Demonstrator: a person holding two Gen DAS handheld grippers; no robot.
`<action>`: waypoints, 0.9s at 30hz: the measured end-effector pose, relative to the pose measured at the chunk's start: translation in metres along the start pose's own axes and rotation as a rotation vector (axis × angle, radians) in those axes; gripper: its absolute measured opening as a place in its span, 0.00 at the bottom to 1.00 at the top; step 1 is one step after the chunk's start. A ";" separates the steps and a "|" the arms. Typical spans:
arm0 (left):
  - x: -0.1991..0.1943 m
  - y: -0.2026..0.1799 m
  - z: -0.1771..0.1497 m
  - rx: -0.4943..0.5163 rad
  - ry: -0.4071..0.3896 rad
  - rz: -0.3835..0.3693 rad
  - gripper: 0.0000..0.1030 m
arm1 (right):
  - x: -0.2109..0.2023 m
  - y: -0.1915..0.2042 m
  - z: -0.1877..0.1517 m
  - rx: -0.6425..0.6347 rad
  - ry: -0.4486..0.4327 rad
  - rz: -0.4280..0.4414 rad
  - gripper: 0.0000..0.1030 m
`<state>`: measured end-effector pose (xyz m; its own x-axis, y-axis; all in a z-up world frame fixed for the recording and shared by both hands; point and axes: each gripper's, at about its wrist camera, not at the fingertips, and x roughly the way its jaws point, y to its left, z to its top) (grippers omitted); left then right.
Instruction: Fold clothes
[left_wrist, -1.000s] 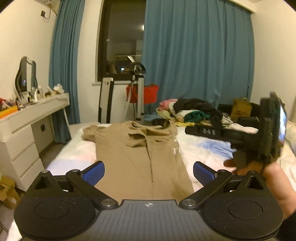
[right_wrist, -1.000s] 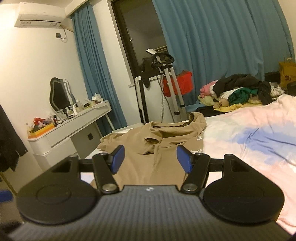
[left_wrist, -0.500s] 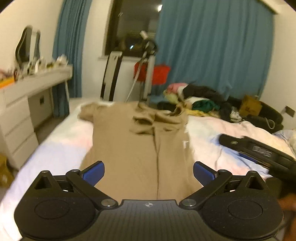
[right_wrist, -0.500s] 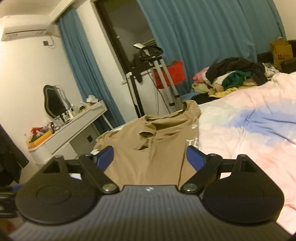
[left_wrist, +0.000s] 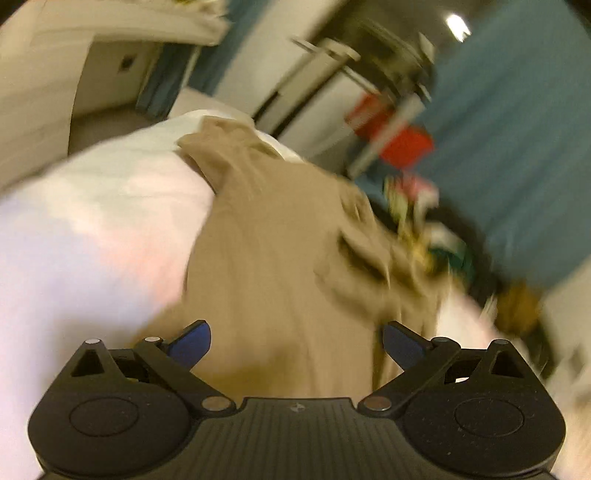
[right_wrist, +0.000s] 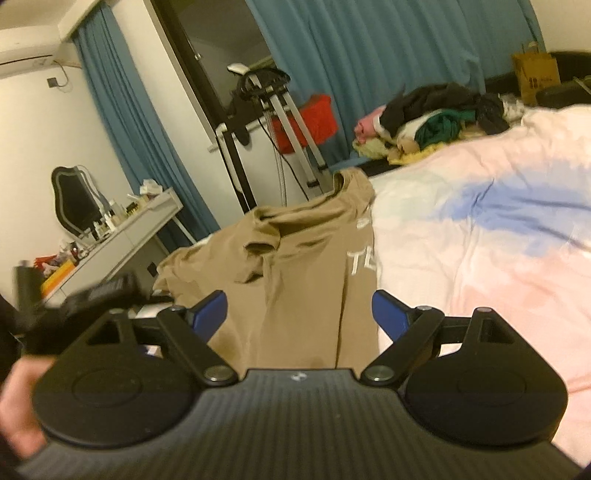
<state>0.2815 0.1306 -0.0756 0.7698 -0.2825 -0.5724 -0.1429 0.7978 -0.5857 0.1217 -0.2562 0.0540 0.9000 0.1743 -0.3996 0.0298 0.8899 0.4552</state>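
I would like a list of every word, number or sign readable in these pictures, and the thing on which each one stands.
"TE": white letters on the tan shirt, cut off at its folded edge; the line above them is too blurred to read.
Dark print on the brown paper bag: too small to read.
Marking on the left gripper, seen from the right wrist view: blurred, unreadable.
Left wrist view: motion-blurred, no text readable.

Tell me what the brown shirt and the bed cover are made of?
The brown shirt looks like soft, matte knit cloth, probably cotton: it slumps into loose folds and creases, with white printed letters on it. The bed cover also looks like soft, matte woven fabric, with gentle wrinkles and pink-and-blue dyed patches. The exact fibres can't be told from here.
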 end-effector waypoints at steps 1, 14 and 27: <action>0.015 0.014 0.014 -0.061 -0.018 -0.019 0.97 | 0.005 0.000 -0.001 0.004 0.009 0.016 0.84; 0.143 0.080 0.127 -0.109 -0.229 -0.082 0.76 | 0.090 -0.031 -0.003 0.168 0.094 -0.004 0.84; 0.167 -0.034 0.130 0.296 -0.312 0.035 0.05 | 0.090 -0.049 0.001 0.286 0.068 0.010 0.84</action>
<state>0.4953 0.1256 -0.0769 0.9253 -0.1138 -0.3616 -0.0227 0.9355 -0.3526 0.2015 -0.2847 -0.0029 0.8698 0.2192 -0.4421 0.1510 0.7346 0.6615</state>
